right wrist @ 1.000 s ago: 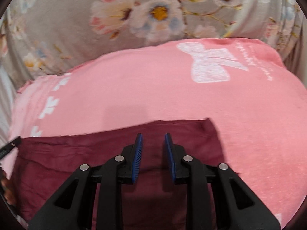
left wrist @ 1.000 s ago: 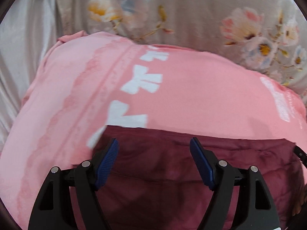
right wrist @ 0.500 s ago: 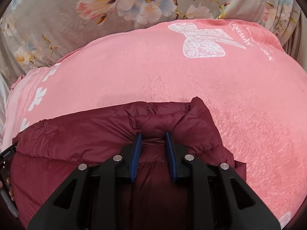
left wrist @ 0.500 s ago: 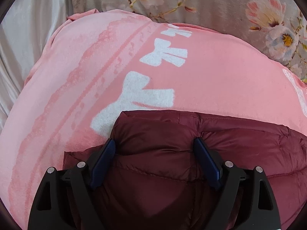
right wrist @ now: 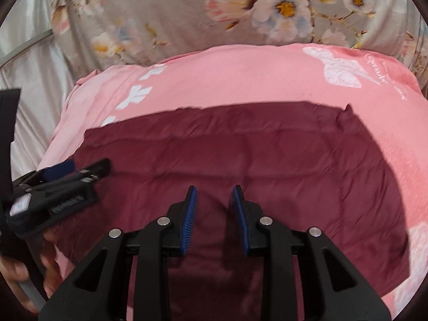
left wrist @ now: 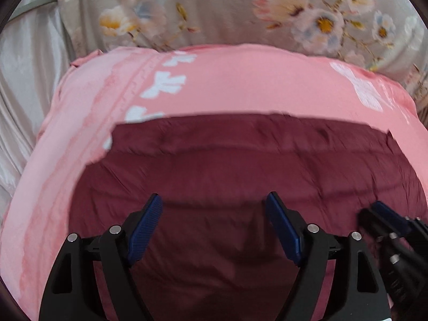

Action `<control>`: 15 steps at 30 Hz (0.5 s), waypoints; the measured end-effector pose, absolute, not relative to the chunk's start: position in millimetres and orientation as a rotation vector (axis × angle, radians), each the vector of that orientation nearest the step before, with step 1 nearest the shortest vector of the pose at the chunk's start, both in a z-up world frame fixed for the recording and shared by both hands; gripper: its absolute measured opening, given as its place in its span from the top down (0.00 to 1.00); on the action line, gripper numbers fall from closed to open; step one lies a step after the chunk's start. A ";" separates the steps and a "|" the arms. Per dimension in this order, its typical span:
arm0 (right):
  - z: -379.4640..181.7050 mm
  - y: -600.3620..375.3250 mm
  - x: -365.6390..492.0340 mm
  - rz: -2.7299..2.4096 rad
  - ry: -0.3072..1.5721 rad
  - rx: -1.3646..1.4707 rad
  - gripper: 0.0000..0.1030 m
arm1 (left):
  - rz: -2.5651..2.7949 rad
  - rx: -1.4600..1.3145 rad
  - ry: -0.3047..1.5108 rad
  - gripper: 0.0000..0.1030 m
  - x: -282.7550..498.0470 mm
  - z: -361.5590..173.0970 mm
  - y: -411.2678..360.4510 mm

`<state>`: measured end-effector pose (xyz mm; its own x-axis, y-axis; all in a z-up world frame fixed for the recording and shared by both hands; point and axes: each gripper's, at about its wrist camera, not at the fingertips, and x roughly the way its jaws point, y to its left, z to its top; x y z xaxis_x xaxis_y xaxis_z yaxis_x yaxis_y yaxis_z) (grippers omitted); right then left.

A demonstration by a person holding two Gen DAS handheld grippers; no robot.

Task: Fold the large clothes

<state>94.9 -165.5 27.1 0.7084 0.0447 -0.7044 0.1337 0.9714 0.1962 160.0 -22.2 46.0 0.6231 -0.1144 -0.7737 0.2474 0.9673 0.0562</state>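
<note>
A dark maroon puffer jacket [left wrist: 240, 165] lies flat on a pink blanket [left wrist: 240, 80], its far edge straight. In the left wrist view my left gripper [left wrist: 213, 196] hovers over the jacket's near part. Its jaws stand wide and are closing, with nothing pinched between the pads. In the right wrist view my right gripper [right wrist: 214, 188] sits over the jacket [right wrist: 240, 155]. Its jaws are narrow and opening, and the pads are not pressing on fabric. The left gripper [right wrist: 67, 176] shows at the left, held by a hand [right wrist: 16, 275]. The right gripper [left wrist: 382, 214] shows at the right edge.
The pink blanket [right wrist: 240, 75] has white bow and butterfly prints. Behind it lies a grey floral quilt [left wrist: 240, 8]. Pale silky sheet [left wrist: 24, 80] runs along the left side.
Half a second ago the jacket's raised, bunched fold sat between both pairs of jaws. Now it lies flat and spread, and both grippers are off the fabric and farther back.
</note>
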 end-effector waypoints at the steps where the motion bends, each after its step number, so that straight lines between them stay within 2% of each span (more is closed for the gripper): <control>1: 25.1 -162.4 92.8 -0.051 0.785 0.238 0.73 | -0.203 0.165 0.882 0.25 157.8 40.9 -24.0; 15: 11.2 -146.0 83.8 -0.093 0.773 0.180 0.73 | -0.138 0.214 0.812 0.23 143.3 12.5 -30.2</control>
<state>83.8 -146.0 11.2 0.7125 -0.0172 -0.7015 0.1492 0.9806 0.1275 143.3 -30.2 12.5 0.6805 -0.0406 -0.7316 0.2041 0.9694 0.1360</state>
